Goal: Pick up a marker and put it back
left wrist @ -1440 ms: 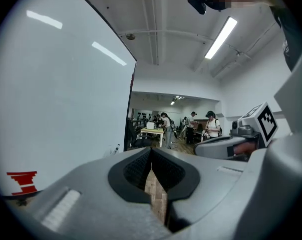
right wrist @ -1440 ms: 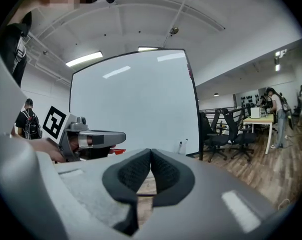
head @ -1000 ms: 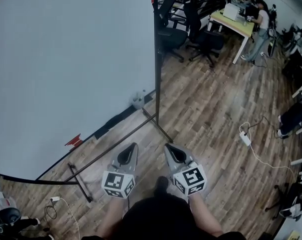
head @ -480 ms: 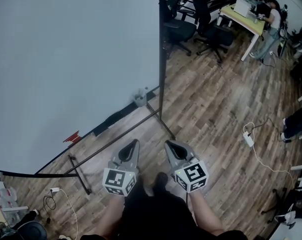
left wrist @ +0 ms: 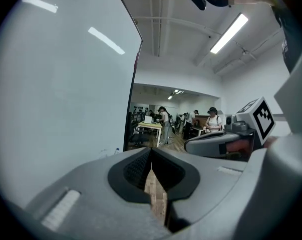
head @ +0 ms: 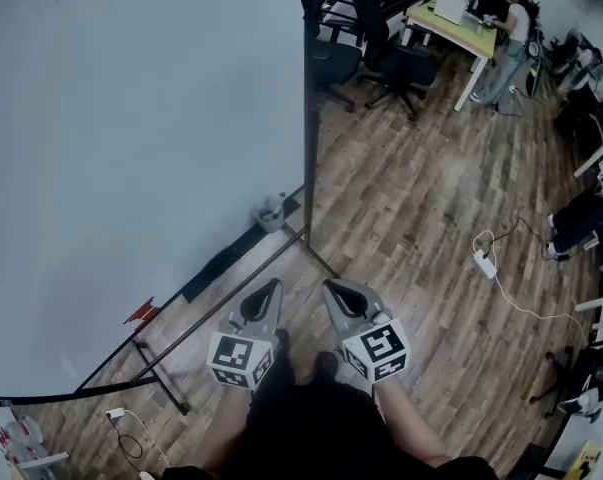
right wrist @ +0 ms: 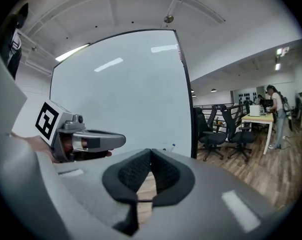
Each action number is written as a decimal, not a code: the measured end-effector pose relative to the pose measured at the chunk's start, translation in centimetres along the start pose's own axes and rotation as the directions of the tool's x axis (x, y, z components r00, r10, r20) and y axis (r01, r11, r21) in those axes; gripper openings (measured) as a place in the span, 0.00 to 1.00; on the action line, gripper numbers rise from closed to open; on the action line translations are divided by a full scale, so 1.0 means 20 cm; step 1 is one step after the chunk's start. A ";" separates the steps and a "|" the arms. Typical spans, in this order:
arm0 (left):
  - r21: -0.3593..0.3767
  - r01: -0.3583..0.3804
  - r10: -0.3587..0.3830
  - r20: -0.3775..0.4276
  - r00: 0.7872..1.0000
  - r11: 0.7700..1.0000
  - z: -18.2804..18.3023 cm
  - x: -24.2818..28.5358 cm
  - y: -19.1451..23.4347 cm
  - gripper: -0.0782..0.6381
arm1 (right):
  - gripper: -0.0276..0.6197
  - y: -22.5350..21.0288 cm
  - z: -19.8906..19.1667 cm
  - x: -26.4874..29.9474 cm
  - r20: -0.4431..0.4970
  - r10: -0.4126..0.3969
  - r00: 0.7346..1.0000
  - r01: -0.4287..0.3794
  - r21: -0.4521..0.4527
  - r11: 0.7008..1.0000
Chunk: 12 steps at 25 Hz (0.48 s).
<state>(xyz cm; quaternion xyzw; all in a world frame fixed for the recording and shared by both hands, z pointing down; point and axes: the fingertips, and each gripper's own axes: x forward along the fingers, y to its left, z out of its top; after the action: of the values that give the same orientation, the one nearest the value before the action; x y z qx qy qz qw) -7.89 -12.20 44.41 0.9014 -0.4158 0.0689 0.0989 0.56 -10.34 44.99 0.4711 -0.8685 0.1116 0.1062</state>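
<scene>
In the head view, you stand before a large white rectangular whiteboard on a black metal stand [head: 131,118], with the left hand-held gripper [head: 270,288] and the right hand-held gripper [head: 331,287] held low and side by side over the brown wood-plank floor [head: 411,218]. No marker can be made out for certain. The only candidate is a small red thing on the board's lower edge [head: 141,312], too small to name, well apart from both grippers and to your left. A small clear container [head: 271,209] stands on the floor by the board's right post. In the left gripper view, that gripper's 2 dark ribbed pads [left wrist: 136,170] meet at the tips with nothing between them, so it is closed and empty. In the right gripper view, the 2 jaws likewise press together on nothing. Expect a marker to be light, stiff and smooth, with a round plastic barrel that may roll or twist between the pads. I would part the jaws of 1 gripper, close squarely across the middle of the barrel, and avoid the cap, which could pull off.
</scene>
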 end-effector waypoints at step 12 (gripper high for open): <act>0.071 0.154 -0.151 -0.055 0.987 0.985 -0.05 0.33 0.31 0.13 | 0.05 -0.09 0.10 0.24 0.018 -0.206 0.978 0.206 0.026 0.978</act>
<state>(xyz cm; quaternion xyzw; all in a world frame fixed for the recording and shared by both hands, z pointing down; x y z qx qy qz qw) -8.41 -20.82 47.45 0.9318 -0.3401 0.0988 0.0799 -0.53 -15.67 44.72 0.5608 -0.8147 0.1057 0.1027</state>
